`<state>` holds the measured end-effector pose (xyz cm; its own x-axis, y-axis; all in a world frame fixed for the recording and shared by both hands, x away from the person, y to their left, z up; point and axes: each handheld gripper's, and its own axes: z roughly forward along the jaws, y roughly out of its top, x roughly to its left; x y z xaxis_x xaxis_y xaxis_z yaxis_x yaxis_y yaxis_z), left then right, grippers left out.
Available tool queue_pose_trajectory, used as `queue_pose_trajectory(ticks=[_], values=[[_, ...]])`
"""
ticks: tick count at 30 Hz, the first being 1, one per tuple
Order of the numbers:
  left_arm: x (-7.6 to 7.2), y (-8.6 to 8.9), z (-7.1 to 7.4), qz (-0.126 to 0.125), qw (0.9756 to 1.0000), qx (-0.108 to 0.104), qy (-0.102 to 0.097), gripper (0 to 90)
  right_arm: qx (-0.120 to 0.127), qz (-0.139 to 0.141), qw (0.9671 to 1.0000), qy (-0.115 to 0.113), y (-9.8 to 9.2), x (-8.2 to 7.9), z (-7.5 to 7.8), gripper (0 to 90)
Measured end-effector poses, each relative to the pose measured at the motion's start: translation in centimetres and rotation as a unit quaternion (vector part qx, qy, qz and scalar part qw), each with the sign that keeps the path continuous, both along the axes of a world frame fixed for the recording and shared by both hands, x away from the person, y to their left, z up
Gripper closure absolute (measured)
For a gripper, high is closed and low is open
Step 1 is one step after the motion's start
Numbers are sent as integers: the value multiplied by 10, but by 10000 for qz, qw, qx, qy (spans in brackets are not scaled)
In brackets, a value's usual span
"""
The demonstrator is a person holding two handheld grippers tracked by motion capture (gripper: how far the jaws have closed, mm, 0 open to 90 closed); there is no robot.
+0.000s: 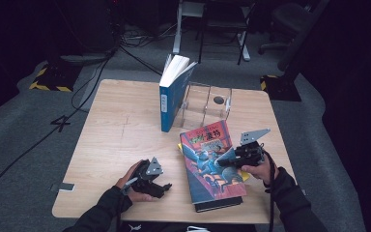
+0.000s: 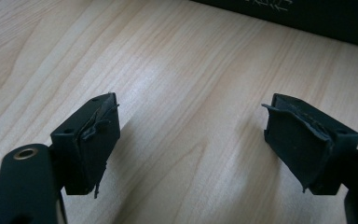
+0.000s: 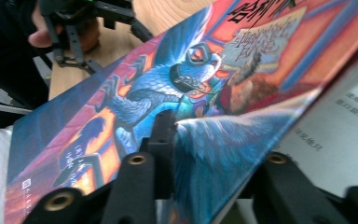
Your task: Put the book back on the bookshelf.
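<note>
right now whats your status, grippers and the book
Right gripper pinching the cover of the flat book, cover lifted. Left gripper open on the table, holding nothing. Upright blue book and clear stand behind, apart.

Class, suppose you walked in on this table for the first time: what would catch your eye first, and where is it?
The brightly illustrated book lying flat near the table's front right edge stands out first, with the right gripper closed on the edge of its front cover, lifting it off the pages. Behind it, a blue book stands upright with its pages fanned, beside a clear stand. The left gripper rests open on the bare wooden table.
</note>
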<state>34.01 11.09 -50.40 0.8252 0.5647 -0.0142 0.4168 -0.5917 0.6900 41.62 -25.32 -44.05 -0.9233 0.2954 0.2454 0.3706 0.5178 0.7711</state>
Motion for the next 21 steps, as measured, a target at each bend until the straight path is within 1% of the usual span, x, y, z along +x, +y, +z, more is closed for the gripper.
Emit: queue_pose_trajectory(ticks=[2, 3, 5, 8, 9, 10, 11, 12, 15, 16, 17, 18, 19, 20, 21], values=[[3, -2, 1, 128, 9999, 54, 16, 174, 8, 8, 9999, -131, 0, -3, 0, 736], [4, -3, 2, 124, 9999, 77, 34, 182, 18, -9, 9997, -225, 0, -4, 1, 749], [7, -5, 3, 46, 9999, 98, 51, 210, 34, -38, 9995, -319, 1, -7, 2, 765], [12, -7, 4, -121, 9999, 30, 86, 263, 78, -106, 9991, -408, 1, -10, 3, 772], [12, -7, 4, -121, 9999, 30, 86, 264, 90, -125, 9989, -450, 1, -11, 4, 773], [17, -9, 5, -172, 9998, -21, 42, 295, 126, -142, 9986, -484, 1, -13, 4, 774], [18, -9, 6, -150, 9999, -30, 14, 317, 113, -147, 9985, -506, 2, -13, 4, 774], [20, -10, 8, -179, 9998, -67, -18, 325, 101, -155, 9983, -547, 2, -14, 5, 776], [30, -12, 16, -113, 9996, -260, -86, 330, 128, -186, 9980, -588, 1, -16, 5, 781], [30, -12, 16, -113, 9996, -260, -86, 342, 128, -186, 9980, -588, 1, -16, 5, 781], [32, -12, 18, -91, 9994, -328, -105, 347, 156, -196, 9978, -620, 1, -17, 5, 782], [38, -15, 22, -91, 9991, -366, -174, 352, 158, -205, 9976, -644, 1, -17, 5, 783], [40, -16, 24, -97, 9991, -383, -174, 356, 162, -211, 9975, -657, 1, -18, 5, 783], [43, -17, 27, -115, 9989, -379, -262, 374, 174, -212, 9974, -673, 1, -18, 5, 783], [45, -19, 28, -97, 9988, -382, -307, 387, 187, -211, 9971, -700, 0, -19, 5, 783]])
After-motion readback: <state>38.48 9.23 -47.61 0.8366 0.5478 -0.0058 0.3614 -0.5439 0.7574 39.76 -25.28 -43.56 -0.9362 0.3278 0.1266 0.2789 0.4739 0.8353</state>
